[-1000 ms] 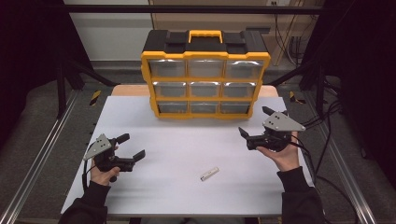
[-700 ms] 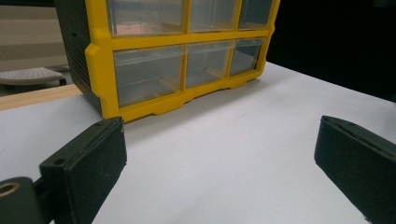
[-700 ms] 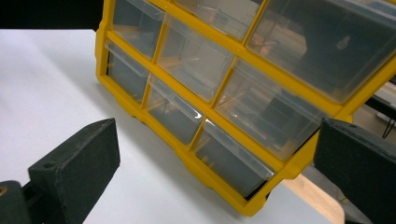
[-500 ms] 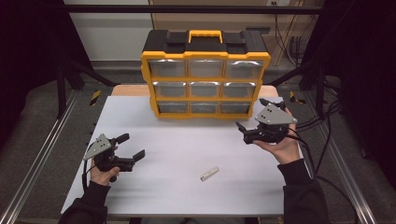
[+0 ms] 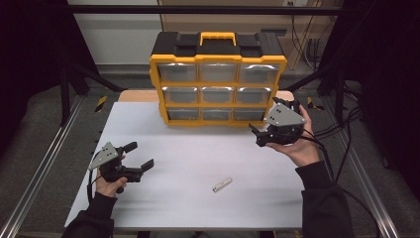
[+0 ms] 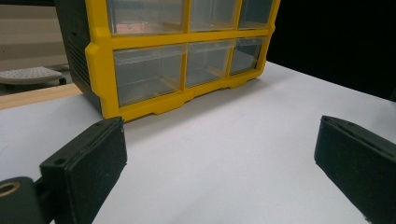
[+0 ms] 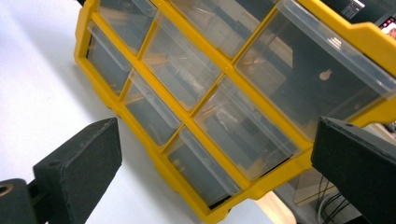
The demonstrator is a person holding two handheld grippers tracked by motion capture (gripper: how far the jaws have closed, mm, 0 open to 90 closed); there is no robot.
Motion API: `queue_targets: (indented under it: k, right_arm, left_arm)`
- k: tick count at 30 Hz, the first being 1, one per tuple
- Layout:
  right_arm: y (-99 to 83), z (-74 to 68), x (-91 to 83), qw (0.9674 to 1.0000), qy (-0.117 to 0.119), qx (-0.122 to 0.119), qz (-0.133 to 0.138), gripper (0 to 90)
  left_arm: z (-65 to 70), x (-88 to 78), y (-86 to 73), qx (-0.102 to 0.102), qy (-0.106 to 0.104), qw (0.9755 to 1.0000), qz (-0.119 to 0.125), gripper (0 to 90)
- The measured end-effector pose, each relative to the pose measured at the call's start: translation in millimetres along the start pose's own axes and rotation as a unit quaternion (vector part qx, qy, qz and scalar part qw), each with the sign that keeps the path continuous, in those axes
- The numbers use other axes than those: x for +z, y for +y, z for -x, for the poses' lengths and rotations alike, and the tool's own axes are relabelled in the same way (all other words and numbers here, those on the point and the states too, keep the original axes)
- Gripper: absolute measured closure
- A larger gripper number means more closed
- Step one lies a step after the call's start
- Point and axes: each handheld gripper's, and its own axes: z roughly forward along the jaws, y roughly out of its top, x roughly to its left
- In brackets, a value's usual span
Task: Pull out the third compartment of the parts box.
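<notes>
A yellow and black drawer cabinet [image 5: 218, 79] with clear drawers stands at the back of the white table [image 5: 188, 198]. My right gripper [image 5: 258, 135] is open, raised and tilted just off the cabinet's lower right corner; the right gripper view looks up at the clear drawers [image 7: 224, 116]. Open and holding nothing, my left gripper [image 5: 138, 156] hovers low over the table's left side, with the cabinet [image 6: 177, 60] well ahead of it. A small white stick-like piece [image 5: 222, 185] lies on the table between the two hands.
Metal rails [image 5: 44, 163] run along both sides of the table. Cables [image 5: 341, 139] trail off the right edge. A wooden strip [image 5: 133, 96] shows behind the table beside the cabinet.
My right gripper has moved up and forward toward the cabinet's lower right corner and tilted. The left gripper and the small white piece have stayed put.
</notes>
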Motion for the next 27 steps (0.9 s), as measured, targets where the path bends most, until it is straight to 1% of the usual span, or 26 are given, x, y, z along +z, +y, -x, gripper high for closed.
queue_targets:
  k: [4, 5, 6, 16, 20, 21, 23, 27]
  right_arm:
    - [4.5, 1.6, 2.4, 0.9999, -0.004, -0.013, -0.007, 2.5]
    - [6.4, 1.8, 4.2, 0.9997, -0.005, -0.023, -0.012, 2.4]
    - [6.4, 1.8, 4.2, 0.9997, -0.005, -0.023, -0.012, 2.4]
    - [17.4, 3.4, 12.0, 0.9978, -0.011, -0.06, -0.025, 2.6]
    - [22.3, 5.3, 14.2, 0.9973, -0.01, -0.067, -0.027, 2.7]
    - [23.7, 6.2, 15.2, 0.9969, -0.012, -0.073, -0.028, 2.8]
    - [24.5, 7.0, 16.2, 0.9967, -0.014, -0.075, -0.029, 2.8]
    - [26.3, 9.2, 19.6, 0.9953, -0.017, -0.087, -0.038, 2.8]
  left_arm:
    - [0.1, 0.4, -0.3, 0.0, 0.0, 1.0, -0.001, 2.0]
    - [0.3, 0.5, -0.3, 0.0, 0.0, 1.0, -0.001, 1.9]
    - [0.3, 0.6, -0.3, 0.001, 0.0, 1.0, -0.001, 1.9]
    - [0.1, 0.7, -0.5, 0.0, 0.002, 1.0, -0.004, 2.0]
    - [-0.1, 0.6, -0.5, 0.0, 0.004, 1.0, -0.005, 2.0]
    - [-0.1, 0.6, -0.5, 0.0, 0.004, 1.0, -0.005, 2.0]
    - [-0.1, 0.6, -0.5, 0.0, 0.003, 1.0, -0.005, 2.1]
    - [-0.2, 0.9, -0.6, 0.0, 0.004, 1.0, -0.006, 2.1]
